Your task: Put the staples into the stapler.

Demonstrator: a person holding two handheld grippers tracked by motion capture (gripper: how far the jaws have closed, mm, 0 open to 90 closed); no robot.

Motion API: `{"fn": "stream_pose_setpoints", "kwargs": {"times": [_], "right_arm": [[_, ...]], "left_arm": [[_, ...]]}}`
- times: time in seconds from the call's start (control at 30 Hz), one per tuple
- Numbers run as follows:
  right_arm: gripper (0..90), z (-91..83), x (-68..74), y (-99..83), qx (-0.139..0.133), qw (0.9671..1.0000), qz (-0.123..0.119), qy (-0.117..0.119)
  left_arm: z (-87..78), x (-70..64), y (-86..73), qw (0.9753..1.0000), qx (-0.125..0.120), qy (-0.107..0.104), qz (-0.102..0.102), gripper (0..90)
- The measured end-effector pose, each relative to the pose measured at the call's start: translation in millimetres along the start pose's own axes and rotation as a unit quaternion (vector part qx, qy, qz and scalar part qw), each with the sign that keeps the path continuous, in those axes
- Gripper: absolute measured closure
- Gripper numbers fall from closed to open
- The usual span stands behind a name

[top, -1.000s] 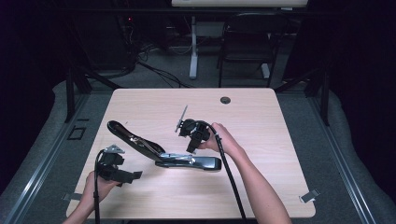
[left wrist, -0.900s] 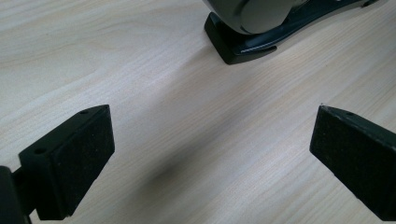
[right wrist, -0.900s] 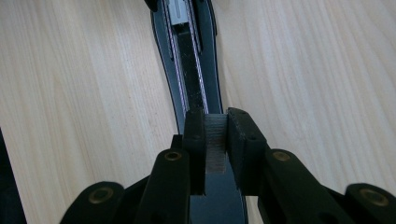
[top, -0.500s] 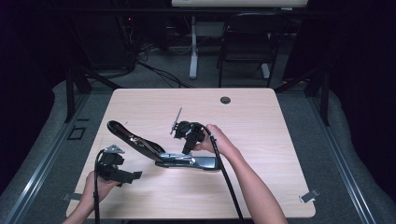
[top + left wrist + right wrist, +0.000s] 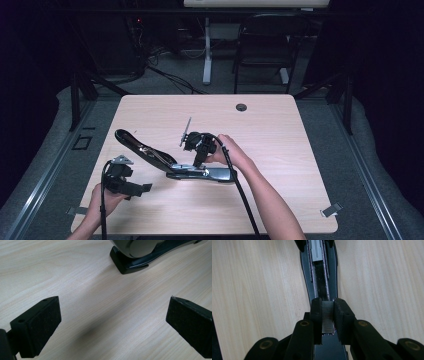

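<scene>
Staple strip (image 5: 327,316) clenched in right gripper (image 5: 327,320) above open stapler (image 5: 200,172) channel; we should lower it level, aligned with rails; left gripper (image 5: 112,325) gaping, idle.

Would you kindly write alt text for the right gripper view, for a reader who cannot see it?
The right gripper pinches a strip of staples between its two black jaws, directly above the open magazine channel of a dark stapler. The stapler lies on a light wooden table.
</scene>
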State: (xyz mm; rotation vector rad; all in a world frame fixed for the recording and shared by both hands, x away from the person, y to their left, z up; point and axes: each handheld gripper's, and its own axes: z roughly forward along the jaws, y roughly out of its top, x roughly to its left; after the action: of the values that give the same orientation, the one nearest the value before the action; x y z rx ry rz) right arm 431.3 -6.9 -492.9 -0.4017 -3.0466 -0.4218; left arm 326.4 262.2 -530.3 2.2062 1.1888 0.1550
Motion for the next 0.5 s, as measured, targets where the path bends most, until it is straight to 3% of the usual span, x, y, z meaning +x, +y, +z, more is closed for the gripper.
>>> {"fn": "stream_pose_setpoints", "kwargs": {"times": [0.5], "right_arm": [[78.1,3.8,0.1,0.3,-0.001,0.9999,-0.008,0.008]], "left_arm": [[1.2,0.1,0.0,1.0000,0.002,-0.001,-0.001,0.0]]}}
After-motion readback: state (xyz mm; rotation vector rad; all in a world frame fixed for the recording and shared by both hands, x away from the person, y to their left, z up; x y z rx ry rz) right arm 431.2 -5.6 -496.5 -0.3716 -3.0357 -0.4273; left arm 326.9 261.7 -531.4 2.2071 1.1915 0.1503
